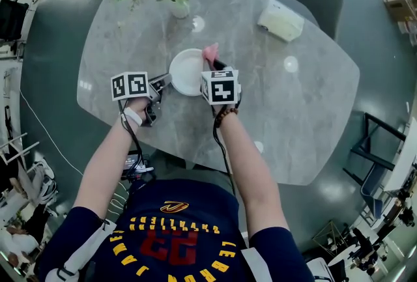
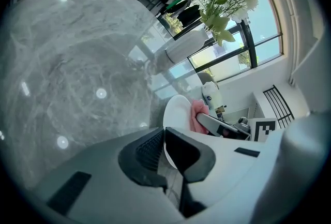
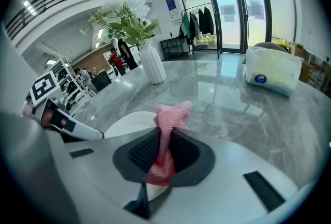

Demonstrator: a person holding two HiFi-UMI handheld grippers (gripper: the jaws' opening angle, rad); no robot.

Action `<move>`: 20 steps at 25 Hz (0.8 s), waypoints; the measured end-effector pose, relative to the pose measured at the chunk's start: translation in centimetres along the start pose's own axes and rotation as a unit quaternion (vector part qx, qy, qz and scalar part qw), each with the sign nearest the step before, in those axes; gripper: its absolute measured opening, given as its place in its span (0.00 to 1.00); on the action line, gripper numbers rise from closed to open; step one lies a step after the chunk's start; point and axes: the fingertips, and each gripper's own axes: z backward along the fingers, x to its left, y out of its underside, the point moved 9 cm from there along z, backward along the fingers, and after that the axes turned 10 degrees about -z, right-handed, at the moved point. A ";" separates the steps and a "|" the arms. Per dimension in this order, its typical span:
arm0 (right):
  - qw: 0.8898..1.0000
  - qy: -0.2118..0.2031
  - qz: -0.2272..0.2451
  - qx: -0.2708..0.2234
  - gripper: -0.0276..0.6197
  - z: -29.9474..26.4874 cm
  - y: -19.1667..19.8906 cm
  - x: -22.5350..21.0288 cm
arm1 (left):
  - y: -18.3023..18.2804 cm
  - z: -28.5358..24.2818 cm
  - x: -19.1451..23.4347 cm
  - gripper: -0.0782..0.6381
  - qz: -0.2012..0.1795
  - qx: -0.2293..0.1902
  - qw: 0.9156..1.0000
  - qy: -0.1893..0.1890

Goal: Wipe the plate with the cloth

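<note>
**Desk:** Where to find the plate (image 1: 187, 72)?

**Photographer:** Around the middle of the grey table (image 1: 293, 118), nearer than the flower vase (image 1: 180, 8). Pinched at its left rim by the left gripper (image 1: 161, 83), with jaws closed on the white edge.

**Desk:** And the cloth (image 1: 210, 53)?

**Photographer:** Clamped in the right gripper (image 1: 213, 67), with jaws tight on its middle. Bunched into a narrow pink twist. Long axis along the line of the jaws, loose end pointing to the far side, just over the plate's far right rim. Cannot tell whether touching that rim or hanging clear of it.

**Desk:** Which step, then?

**Photographer:** Most likely bringing cloth to plate, at the start of a wiping stroke or partway through one. No telling from here how much of the face is already wiped.

**Desk:** Calling for what next?

**Photographer:** Probably lowering the loose end onto the plate's face and sweeping leftward across it. Needs a steady hold on the left rim throughout, to stop any sliding on the smooth stone.
</note>
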 end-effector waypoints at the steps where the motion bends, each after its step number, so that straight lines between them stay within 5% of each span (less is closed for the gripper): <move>1: 1.000 0.006 -0.003 -0.003 0.11 0.2 0.0 -0.4 | 0.0 0.0 0.0 0.13 -0.001 -0.001 1.000 -0.001; 10: 1.000 0.007 -0.009 -0.023 0.11 1.4 0.0 0.9 | 1.0 0.0 0.2 0.13 0.025 -0.021 0.999 0.013; 20: 0.994 -0.092 0.054 0.014 0.11 -0.9 2.0 8.6 | 1.2 0.2 0.2 0.13 0.022 -0.027 0.999 0.018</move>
